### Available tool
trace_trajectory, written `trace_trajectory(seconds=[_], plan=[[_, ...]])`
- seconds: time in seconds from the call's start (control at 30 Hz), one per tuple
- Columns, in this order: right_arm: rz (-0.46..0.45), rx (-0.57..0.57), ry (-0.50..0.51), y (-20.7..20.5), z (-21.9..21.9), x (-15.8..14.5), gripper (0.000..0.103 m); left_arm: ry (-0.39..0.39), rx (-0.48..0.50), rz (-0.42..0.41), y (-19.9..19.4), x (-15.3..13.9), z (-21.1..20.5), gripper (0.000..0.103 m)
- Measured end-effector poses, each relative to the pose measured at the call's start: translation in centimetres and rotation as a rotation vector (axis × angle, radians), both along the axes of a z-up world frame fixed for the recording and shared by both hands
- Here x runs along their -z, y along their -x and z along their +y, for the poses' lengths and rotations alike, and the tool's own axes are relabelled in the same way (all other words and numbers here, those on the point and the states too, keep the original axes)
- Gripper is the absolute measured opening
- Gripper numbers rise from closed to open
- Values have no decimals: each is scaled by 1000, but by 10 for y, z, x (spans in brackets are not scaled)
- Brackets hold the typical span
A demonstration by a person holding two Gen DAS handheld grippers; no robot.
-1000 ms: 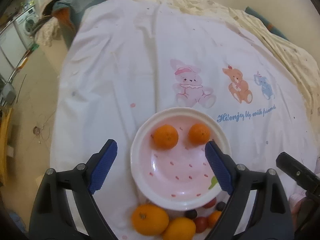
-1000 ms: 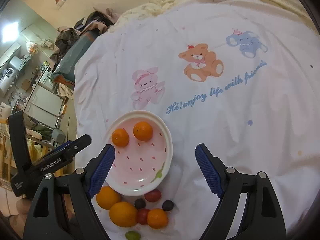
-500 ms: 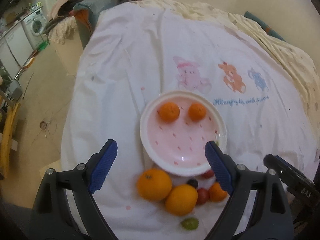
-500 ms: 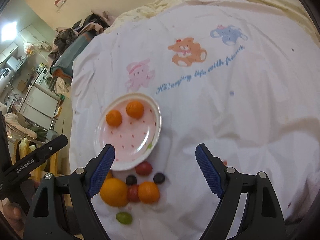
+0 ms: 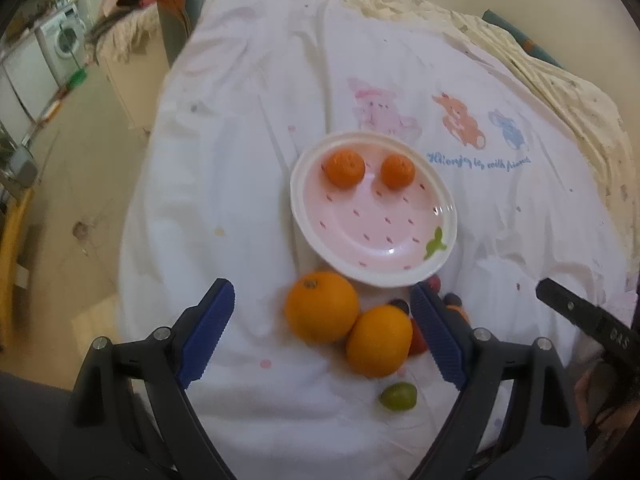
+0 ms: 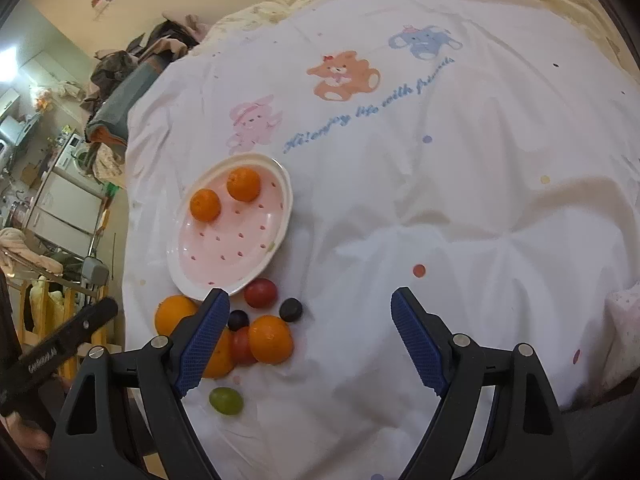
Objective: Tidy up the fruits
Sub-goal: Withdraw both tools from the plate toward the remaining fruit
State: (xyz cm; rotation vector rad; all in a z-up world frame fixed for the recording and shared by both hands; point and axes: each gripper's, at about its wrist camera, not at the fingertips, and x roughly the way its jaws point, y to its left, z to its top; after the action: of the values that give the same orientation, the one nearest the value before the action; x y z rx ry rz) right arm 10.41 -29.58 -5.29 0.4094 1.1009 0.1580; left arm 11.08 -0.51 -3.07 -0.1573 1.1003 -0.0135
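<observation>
The loose fruit lies in a huddle on the white bedsheet [image 5: 248, 128], just below the near rim of the pink plate [image 5: 416, 276]: two big oranges [image 5: 321, 306] touching each other, a smaller orange [image 6: 271, 339] beside them, a red tomato [image 6: 260, 293] right against the plate's edge, two dark grapes [image 6: 290, 309], and a green grape [image 5: 398, 397] lying a little apart, nearest to me. Two small mandarins [image 5: 344, 168] already sit at the far side of the plate, so most of the sorting is, I judge, not yet done.

My left gripper [image 5: 322, 338] hangs over the two big oranges with its fingers spread wide and nothing between the pads. My right gripper [image 6: 310, 338] is likewise released and empty, with the small orange and the grapes near its left finger [image 6: 202, 344].

To do this well, I would take the leftmost big orange with my left fingers, centring them on its widest part before closing, since it is round and the bed is soft and may let it roll. Lifting it will likely disturb the one touching it, so I'd come straight down. I would set it on the plate's empty near half, clear of the mandarins.
</observation>
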Motion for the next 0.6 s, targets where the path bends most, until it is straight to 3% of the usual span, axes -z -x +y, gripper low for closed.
trace_trajectory(seconds=[0.3,0.43,0.6], plan=[[41,25,-12,-8,0,10,85,-21,10,138,0,33,-13,87],[50,30,-17,-9,-1,11,85,3,-64,173,-9,43,0,84],[71,36,-24,-11,-1,16,85,66,-151,275,-24,64,17,78]])
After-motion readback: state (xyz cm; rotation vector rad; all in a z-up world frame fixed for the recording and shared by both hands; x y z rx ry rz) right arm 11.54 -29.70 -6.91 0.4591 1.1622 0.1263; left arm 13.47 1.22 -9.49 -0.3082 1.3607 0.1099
